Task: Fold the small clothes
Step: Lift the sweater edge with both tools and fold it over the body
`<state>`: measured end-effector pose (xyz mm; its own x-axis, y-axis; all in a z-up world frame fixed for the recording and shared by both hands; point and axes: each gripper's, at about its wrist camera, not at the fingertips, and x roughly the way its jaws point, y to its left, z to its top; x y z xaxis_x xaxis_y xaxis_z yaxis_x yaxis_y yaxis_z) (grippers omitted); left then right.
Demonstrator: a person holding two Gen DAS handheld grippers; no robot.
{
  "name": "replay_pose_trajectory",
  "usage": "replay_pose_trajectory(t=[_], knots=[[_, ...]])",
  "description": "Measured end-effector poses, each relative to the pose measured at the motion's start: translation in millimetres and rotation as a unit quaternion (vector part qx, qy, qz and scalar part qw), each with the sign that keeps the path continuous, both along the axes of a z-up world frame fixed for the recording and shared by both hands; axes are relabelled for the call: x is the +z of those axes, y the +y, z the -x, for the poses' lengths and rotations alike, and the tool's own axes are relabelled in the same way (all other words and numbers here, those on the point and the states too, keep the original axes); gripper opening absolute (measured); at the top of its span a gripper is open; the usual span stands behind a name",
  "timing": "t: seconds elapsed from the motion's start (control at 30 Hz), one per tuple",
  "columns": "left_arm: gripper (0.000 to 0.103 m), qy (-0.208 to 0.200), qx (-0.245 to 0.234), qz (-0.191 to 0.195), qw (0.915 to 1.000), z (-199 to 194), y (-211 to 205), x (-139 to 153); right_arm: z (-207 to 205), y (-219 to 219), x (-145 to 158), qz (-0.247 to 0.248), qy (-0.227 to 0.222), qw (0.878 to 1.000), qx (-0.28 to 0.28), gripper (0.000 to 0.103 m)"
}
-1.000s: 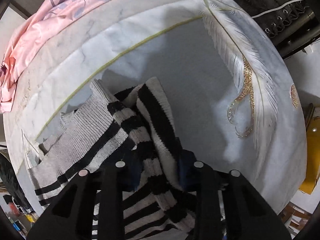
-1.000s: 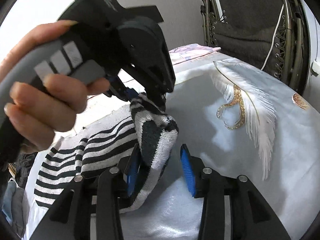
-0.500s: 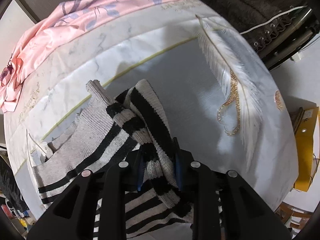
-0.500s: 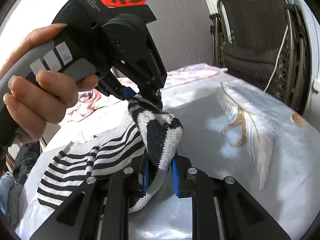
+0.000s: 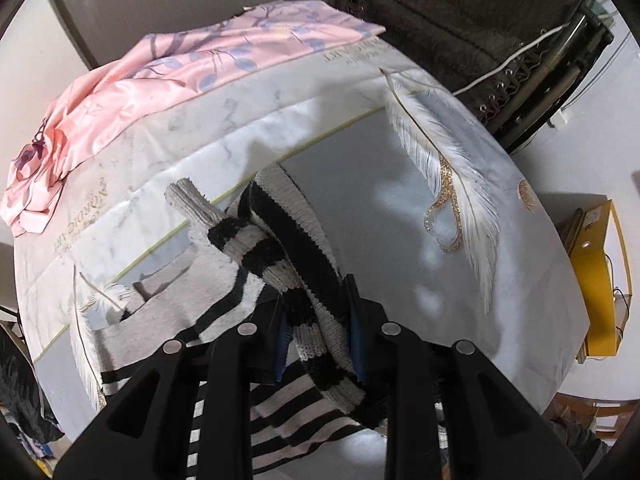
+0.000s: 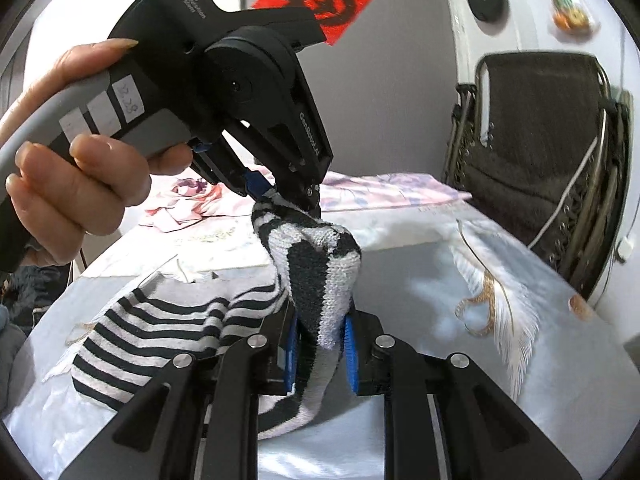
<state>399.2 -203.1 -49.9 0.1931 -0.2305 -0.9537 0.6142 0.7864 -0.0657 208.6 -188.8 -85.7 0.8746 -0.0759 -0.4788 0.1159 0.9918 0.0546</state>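
Two handheld grippers lift one end of a black-and-white striped knit garment (image 6: 316,264) off a bed, the opening stage of a fold. The right gripper (image 6: 320,350) has its blue pads (image 6: 350,354) clamped on a bunched fold of the knit, which rises straight ahead of its fingers in a humped peak. Above and beyond that peak, the left gripper (image 6: 280,196), held in a person's hand (image 6: 76,184), points steeply down and pinches the same ridge of fabric at its tip. From the left wrist view, the left gripper (image 5: 318,344) is likewise closed on a twisted rope of the stripes, with the cloth running away ahead of its fingers and trailing beneath them.

The rest of the garment lies flat to the left of and below the right gripper, spread on the pale bedcover (image 6: 500,380) with its white feather print (image 6: 500,312). A pink floral sheet (image 5: 168,84) lies crumpled well beyond both grippers at the far edge, and a dark folding chair (image 6: 540,152) stands behind the bed.

The garment appears gathered rather than laid out, so little of the fold is done. The next move likely calls for drawing the two grips apart to stretch the pinched edge straight, then carrying it over the flat part without letting the knit twist or slip from the pads.
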Motion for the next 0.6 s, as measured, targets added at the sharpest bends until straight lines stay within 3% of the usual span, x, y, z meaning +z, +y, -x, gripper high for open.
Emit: replay_pose_trajectory(t=[0.6], knots=[[0.023, -0.04, 0.028, 0.056, 0.9972, 3.3, 117.1, 28.0, -3.5, 97.8, 23.6, 0.082, -0.022, 0.994, 0.065, 0.019]])
